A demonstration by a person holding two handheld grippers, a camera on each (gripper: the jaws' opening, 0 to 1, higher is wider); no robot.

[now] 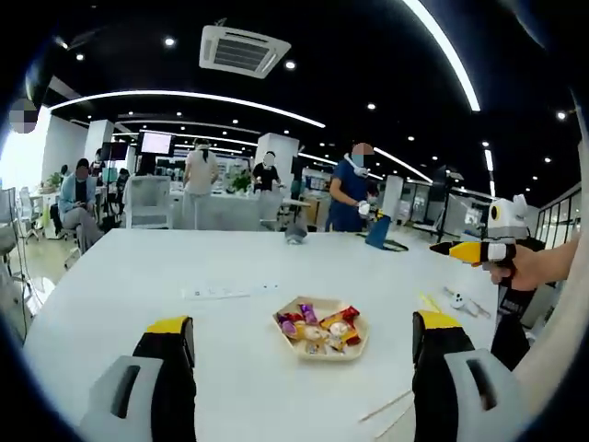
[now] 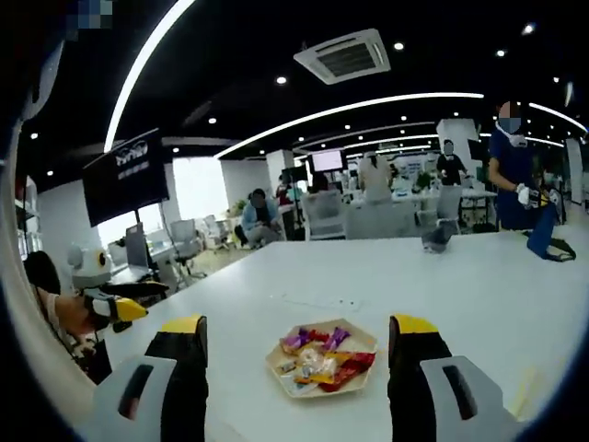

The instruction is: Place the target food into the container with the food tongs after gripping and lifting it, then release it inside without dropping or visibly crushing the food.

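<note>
On the white table (image 1: 138, 276) sits a shallow, pale hexagonal dish (image 1: 322, 329) heaped with brightly wrapped snacks (image 1: 320, 324) in red, purple and yellow; nothing lies between it and either tool. The left gripper (image 1: 304, 354) has its black, yellow-tipped jaws spread wide with nothing between them, the dish lying beyond the gap. The right gripper (image 2: 299, 354) stands likewise, jaws wide apart and holding nothing, the dish just ahead. Thin pale sticks (image 1: 391, 410), possibly chopsticks, lie on the table near the left gripper's right jaw. A flat paper slip (image 1: 225, 292) rests beyond the dish. Farther off, a small grey object (image 1: 295, 235) stands near the far edge, where a person in blue (image 1: 350, 189) holds something.
</note>
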